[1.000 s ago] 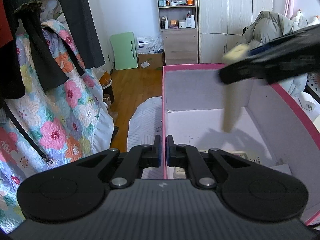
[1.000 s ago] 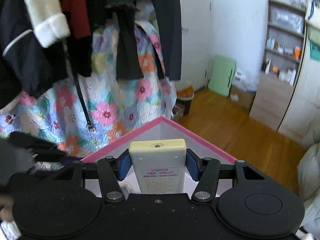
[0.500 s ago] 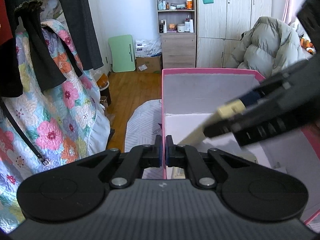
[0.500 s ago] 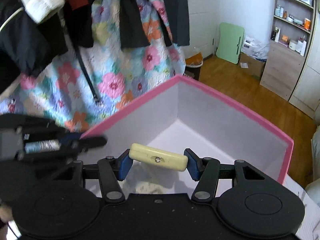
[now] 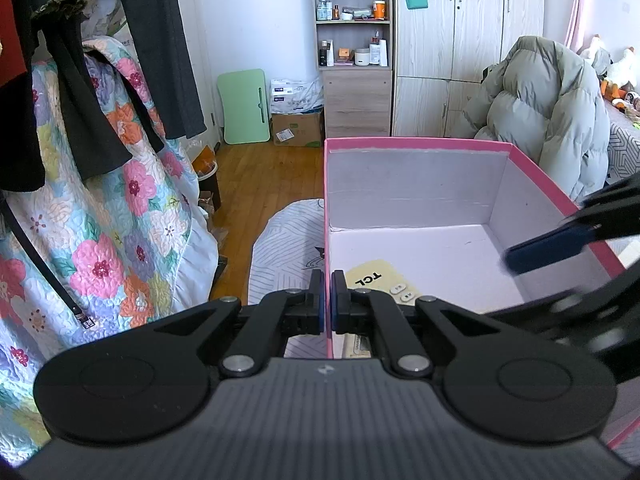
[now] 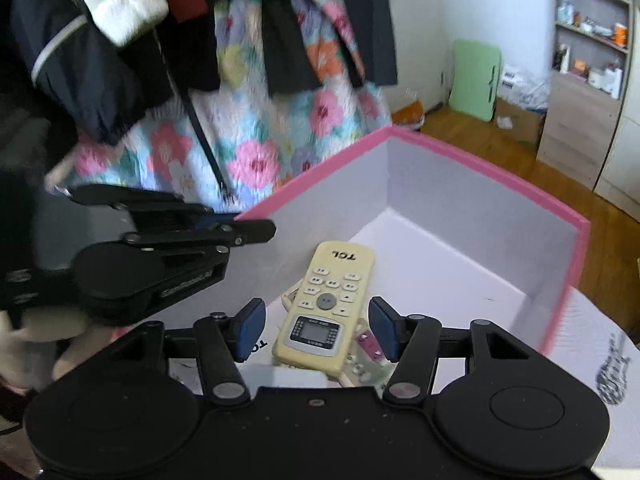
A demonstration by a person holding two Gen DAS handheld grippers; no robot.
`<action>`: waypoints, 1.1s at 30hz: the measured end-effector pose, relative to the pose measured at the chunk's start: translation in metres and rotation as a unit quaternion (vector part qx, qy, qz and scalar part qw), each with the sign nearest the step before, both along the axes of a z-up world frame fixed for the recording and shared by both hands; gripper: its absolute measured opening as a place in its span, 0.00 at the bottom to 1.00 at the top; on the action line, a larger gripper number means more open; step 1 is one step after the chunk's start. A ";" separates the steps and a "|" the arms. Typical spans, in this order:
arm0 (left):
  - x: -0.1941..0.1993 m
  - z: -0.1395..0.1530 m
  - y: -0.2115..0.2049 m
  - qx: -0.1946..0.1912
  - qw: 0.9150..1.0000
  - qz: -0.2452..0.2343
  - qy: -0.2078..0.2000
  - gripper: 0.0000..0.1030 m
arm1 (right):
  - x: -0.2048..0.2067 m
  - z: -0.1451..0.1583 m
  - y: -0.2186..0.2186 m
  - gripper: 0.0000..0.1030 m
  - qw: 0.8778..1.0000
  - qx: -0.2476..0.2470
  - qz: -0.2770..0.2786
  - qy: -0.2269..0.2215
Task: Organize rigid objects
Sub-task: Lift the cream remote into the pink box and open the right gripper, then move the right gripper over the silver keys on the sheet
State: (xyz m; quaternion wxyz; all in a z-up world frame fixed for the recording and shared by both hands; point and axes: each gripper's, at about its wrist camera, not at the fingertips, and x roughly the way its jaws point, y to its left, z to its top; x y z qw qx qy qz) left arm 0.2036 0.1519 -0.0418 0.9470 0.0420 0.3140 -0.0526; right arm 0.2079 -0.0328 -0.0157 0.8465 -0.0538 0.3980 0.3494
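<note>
A cream TCL remote (image 6: 328, 308) lies face up on the floor of the pink box (image 6: 480, 160), on top of other small items. My right gripper (image 6: 316, 328) hovers open just above it, its blue pads on either side and clear of the remote. In the left wrist view the remote (image 5: 380, 280) shows just past my left gripper (image 5: 327, 300), which is shut on the left wall of the box (image 5: 416, 143). One blue pad (image 5: 548, 250) of the right gripper reaches in over the box's right wall. The left gripper (image 6: 256, 232) meets the pink rim.
A small pink item (image 6: 370, 344) and a white keypad piece lie under the remote. A floral quilt (image 5: 120, 240) and dark hanging clothes (image 5: 80, 100) stand left of the box. Beyond are wood floor (image 5: 264, 176), a shelf unit (image 5: 352, 40) and a puffy jacket (image 5: 552, 112).
The right gripper has let go of the remote, which now lies flat in the box. That gripper has dropped towards the box and tilted down. The left gripper has kept still.
</note>
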 end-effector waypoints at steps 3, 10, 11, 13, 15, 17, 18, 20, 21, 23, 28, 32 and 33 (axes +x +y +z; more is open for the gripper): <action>0.000 0.000 0.000 0.002 1.000 -0.001 0.000 0.03 | -0.014 0.011 -0.026 0.61 0.999 0.015 -0.019 -0.021; -0.001 0.000 -0.002 0.010 1.000 -0.001 0.000 0.03 | -0.045 0.022 -0.104 0.65 0.993 0.027 -0.107 -0.037; -0.001 0.000 -0.003 0.011 1.000 -0.001 0.000 0.03 | -0.048 0.021 -0.115 0.65 0.991 0.028 -0.123 -0.035; 0.000 0.000 -0.004 0.015 1.000 -0.002 0.000 0.03 | -0.055 0.019 -0.136 0.65 0.987 0.028 -0.156 -0.028; 0.000 -0.001 -0.004 0.017 1.000 -0.002 0.003 0.03 | -0.063 0.014 -0.156 0.65 0.983 0.026 -0.183 -0.023; 0.001 0.000 -0.005 0.017 1.000 -0.002 0.005 0.03 | -0.070 0.007 -0.173 0.66 0.978 0.018 -0.206 -0.015; 0.002 0.000 -0.005 0.018 1.000 -0.002 0.006 0.03 | -0.075 0.003 -0.178 0.67 0.976 0.011 -0.217 -0.014; 0.002 0.000 -0.005 0.021 1.000 -0.003 0.006 0.03 | -0.080 -0.007 -0.187 0.69 0.972 -0.007 -0.237 -0.011; 0.001 0.000 -0.006 0.023 1.000 -0.003 0.006 0.04 | -0.082 -0.012 -0.191 0.69 0.970 -0.015 -0.244 -0.009; 0.002 0.000 -0.008 0.027 1.000 -0.003 0.006 0.04 | -0.085 -0.021 -0.200 0.70 0.967 -0.023 -0.255 -0.005; 0.002 0.000 -0.008 0.027 1.000 -0.001 0.006 0.04 | -0.073 -0.043 -0.210 0.72 0.961 -0.031 -0.273 0.019; 0.001 0.000 -0.008 0.030 1.000 -0.001 0.006 0.04 | -0.062 -0.056 -0.223 0.72 0.956 -0.018 -0.289 0.041; 0.001 0.000 -0.008 0.029 1.000 -0.001 0.006 0.05 | -0.058 -0.059 -0.228 0.72 0.954 -0.006 -0.297 0.052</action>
